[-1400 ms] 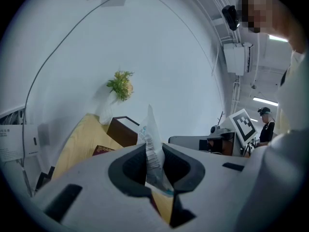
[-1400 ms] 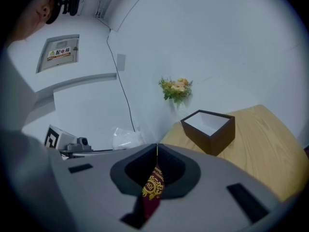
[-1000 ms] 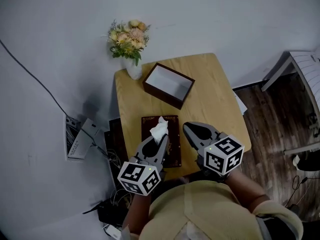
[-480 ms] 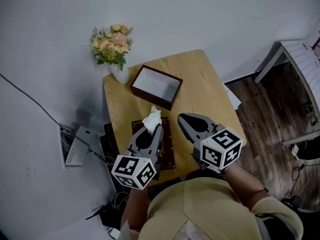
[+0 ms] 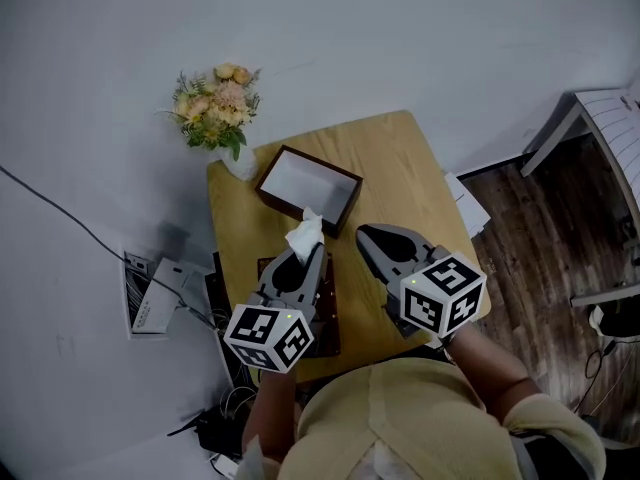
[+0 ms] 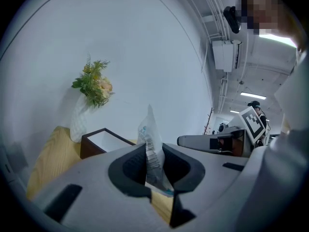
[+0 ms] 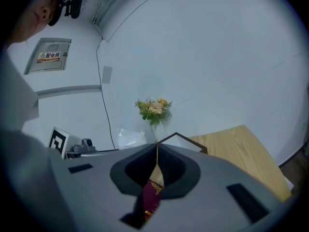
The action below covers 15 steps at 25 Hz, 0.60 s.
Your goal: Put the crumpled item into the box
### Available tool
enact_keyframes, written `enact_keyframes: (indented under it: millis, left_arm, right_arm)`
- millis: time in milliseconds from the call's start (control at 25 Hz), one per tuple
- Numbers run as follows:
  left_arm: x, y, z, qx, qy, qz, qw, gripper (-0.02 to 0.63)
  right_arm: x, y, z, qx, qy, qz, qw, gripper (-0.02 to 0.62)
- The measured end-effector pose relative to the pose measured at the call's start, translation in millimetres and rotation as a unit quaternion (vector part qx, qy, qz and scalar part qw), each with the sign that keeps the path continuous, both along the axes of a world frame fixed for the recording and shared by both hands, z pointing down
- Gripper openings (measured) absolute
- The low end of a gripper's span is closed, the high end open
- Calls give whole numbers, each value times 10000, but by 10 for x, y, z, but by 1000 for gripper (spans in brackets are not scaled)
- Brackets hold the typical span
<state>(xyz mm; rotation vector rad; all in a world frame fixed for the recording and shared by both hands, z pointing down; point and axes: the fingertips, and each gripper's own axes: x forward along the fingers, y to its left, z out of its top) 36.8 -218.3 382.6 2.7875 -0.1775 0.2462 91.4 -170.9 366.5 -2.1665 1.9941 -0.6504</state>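
Crumpled item: clamped upright in your left gripper, its fingers pressed on the lower half, upper end standing free. Box: open, on the desk, just beyond those fingers toward the frame's upper left. Right gripper: fingers together, empty, alongside at right.
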Motion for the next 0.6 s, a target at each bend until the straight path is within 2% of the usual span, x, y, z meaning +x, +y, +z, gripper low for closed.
enact_keyframes:
  millis: [280, 600]
  left_arm:
    - [277, -115, 48, 80, -122, -75, 9999, 64]
    - [552, -307, 40, 353, -245, -183, 9989, 64]
  right_arm:
    - [202, -136, 51, -32, 19, -168, 9999, 31]
    - [393, -267, 145, -50, -129, -281, 9995, 31]
